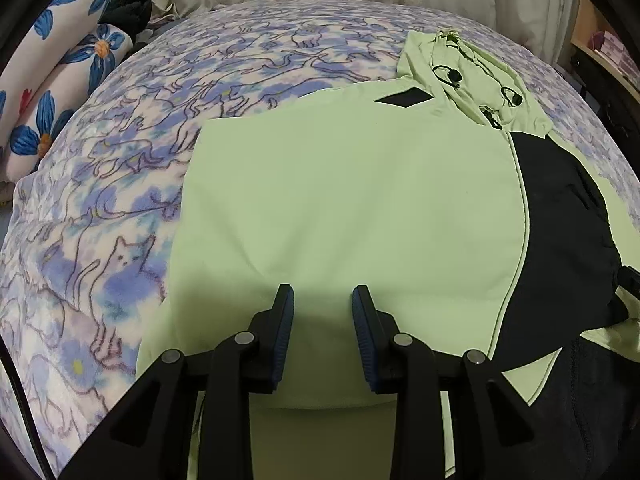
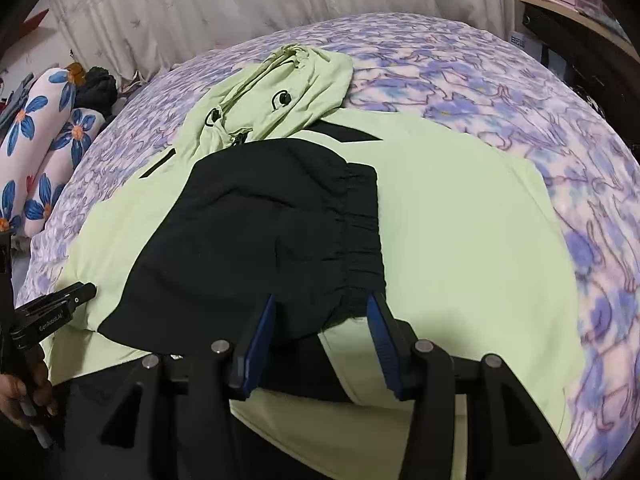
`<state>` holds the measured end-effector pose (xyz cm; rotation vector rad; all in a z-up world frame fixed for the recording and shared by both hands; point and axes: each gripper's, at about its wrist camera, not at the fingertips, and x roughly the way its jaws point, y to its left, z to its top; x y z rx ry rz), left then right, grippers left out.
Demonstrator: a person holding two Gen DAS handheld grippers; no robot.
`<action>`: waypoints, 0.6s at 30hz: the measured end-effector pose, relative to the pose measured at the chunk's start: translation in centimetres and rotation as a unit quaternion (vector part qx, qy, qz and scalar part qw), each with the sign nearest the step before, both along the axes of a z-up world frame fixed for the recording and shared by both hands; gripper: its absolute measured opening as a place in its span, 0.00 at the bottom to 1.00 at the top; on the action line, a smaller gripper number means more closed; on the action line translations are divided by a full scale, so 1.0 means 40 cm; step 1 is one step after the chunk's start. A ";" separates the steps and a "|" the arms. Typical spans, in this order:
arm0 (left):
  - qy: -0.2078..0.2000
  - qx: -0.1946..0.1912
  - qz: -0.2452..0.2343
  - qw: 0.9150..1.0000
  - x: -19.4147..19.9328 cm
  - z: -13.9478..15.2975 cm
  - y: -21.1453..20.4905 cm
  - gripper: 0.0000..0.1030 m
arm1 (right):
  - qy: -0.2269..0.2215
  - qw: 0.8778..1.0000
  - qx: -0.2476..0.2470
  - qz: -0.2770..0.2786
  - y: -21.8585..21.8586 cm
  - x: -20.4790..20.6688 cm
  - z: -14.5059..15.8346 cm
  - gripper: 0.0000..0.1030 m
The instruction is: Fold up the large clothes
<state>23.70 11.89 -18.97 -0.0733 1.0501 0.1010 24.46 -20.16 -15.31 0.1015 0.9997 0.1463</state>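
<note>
Lying lengthwise on bedspread (image 1: 120, 184), green hoodie (image 1: 340, 200), hood (image 2: 288, 92) farthest

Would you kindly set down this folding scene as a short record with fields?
surface: bed with a purple cat-print blanket
garment: light green hooded jacket, spread flat, hood at the far end
folded part: black sleeve laid across the jacket's front, elastic cuff towards the middle
left tongs: open above the green panel near the hem, nothing between them
right tongs: open over the near edge of the black sleeve
beside bed: flower-print pillows
</note>
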 end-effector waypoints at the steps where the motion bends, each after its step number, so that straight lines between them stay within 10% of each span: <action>1: 0.000 0.000 0.000 1.000 -0.001 0.001 0.002 0.29 | 0.002 1.000 0.001 -0.003 0.000 -0.005 0.001 0.46; 18: -0.010 0.022 0.026 0.999 -0.225 0.088 0.034 0.46 | -0.003 0.998 0.052 -0.025 -0.023 -0.195 0.044 0.46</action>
